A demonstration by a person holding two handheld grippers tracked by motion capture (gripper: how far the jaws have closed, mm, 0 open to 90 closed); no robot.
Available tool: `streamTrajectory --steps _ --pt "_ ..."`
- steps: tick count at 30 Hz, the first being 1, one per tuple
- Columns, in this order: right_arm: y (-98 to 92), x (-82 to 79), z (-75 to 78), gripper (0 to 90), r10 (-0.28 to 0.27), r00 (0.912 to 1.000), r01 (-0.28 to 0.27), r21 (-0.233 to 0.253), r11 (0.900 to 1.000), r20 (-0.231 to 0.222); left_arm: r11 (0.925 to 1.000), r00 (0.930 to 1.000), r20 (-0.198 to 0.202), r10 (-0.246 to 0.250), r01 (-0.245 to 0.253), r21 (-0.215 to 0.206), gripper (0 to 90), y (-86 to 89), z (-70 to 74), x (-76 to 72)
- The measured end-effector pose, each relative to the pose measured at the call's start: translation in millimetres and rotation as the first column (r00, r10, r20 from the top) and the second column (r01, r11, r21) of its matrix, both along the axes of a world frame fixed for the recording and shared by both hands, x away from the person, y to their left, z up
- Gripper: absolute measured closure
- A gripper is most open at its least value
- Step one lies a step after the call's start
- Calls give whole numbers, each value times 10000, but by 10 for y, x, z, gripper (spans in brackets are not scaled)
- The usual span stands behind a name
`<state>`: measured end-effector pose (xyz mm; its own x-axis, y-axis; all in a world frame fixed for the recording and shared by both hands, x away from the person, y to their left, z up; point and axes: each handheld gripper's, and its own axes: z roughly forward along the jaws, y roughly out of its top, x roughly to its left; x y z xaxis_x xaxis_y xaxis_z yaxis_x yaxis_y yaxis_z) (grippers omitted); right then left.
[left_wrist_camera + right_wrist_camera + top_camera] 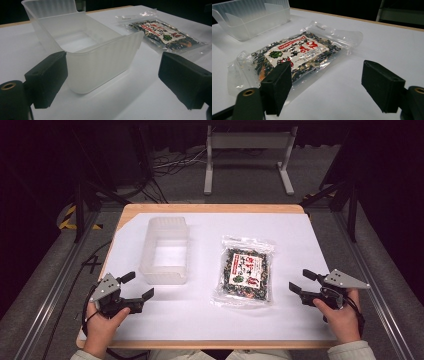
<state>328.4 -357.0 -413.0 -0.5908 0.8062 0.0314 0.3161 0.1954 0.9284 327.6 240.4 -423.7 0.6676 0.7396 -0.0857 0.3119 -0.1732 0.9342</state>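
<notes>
A clear packet (244, 272) of dark dried food with a red-and-white label lies flat on the white table cover (300, 235), a little right of the middle. Its sealed top edge points away from the person. What the contents are is hard to tell; they look like dried seaweed or a similar mix.

To the packet's left, apart from it, stands a translucent plastic bin (165, 251), upright and empty, its long side running away from the person.

The right gripper (300, 282) rests near the table's right edge, just beside the packet's lower right corner but not touching it. Its jaws stand wide apart and hold nothing; in the right gripper view the packet (294, 53) lies ahead and to the left of them.

The left gripper (137, 285) sits near the bin's near left corner, jaws likewise spread wide and empty. In the left gripper view the bin (87, 47) rises close ahead between them, untouched.
</notes>
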Motion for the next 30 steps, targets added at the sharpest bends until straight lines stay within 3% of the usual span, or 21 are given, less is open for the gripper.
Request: streamTrajectory --steps 6,15,18,26,30 --pt "13 50 73 251 1 10000 -2 115 9999 59 9999 9999 -78 92 -91 103 98 -11 -10 11" --pt "124 221 249 251 263 9993 -260 -111 9996 268 9997 9997 -110 215 -214 137 98 -27 -32 6" --pt "144 261 289 251 340 9991 -342 67 9994 241 9997 9997 -146 210 -208 139 97 -21 -38 9" --pt "228 421 412 251 515 9986 -512 -171 9985 154 9995 9996 -101 277 -275 144 96 -18 -48 3" --pt "287 558 449 251 527 9984 -522 -208 9984 207 9979 9990 24 457 -458 455 96 -17 -45 -3"
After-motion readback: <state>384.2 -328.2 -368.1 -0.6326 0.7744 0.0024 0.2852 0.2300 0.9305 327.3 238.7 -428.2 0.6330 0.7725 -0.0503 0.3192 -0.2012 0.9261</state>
